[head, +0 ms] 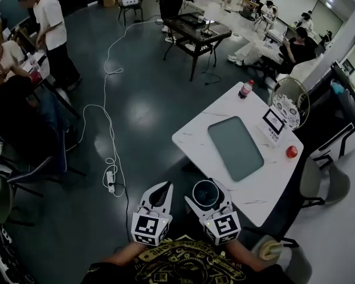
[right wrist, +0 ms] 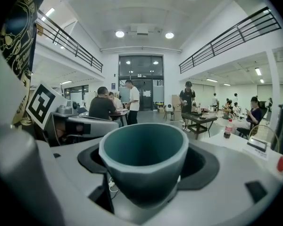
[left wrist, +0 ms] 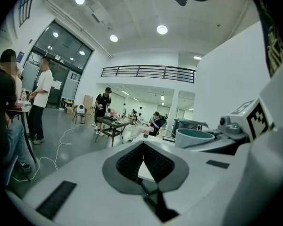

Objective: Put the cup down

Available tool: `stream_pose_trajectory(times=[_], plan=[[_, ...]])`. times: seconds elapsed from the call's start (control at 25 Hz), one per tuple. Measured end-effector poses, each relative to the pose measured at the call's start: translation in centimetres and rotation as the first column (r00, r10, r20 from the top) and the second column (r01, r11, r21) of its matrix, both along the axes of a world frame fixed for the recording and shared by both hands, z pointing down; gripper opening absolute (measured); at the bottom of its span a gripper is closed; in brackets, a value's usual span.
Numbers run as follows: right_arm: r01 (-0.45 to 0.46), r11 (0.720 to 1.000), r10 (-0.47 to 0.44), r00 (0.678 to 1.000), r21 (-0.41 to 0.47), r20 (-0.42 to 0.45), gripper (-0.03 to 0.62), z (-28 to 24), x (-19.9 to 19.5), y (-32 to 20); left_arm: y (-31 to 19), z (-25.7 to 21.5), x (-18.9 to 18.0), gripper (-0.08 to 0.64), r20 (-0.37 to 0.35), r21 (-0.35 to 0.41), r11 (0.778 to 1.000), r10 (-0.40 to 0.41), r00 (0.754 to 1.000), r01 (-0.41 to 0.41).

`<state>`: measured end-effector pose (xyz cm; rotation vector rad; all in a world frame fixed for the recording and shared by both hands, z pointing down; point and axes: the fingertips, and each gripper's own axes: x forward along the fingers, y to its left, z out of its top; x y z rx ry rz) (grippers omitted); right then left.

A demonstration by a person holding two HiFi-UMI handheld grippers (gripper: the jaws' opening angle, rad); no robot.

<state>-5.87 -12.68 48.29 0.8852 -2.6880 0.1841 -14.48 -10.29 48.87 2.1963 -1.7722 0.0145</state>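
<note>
Pinching a teal cup [right wrist: 144, 157] are the right tongs [head: 205, 194]; the left tongs [left wrist: 143, 145] sit pressed together.

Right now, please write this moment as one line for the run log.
left gripper: shut, empty | right gripper: shut on cup | cup: upright, near table edge

Cup [right wrist: 144, 164] underside out of sight within right claw [head: 206, 196]; sign [head: 273, 123] print too small.
</note>
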Motion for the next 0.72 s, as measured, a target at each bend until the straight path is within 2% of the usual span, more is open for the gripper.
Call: stream_pose_trajectory(times=[0.72], plan=[[-0.059,0.998,0.059,0.997,-0.012,0.055,0.385,0.4,7.3,-9.9,-9.4,-0.3,6.8,0.009,0.047,-0.027,0.998,0.055,0.997,-0.054]])
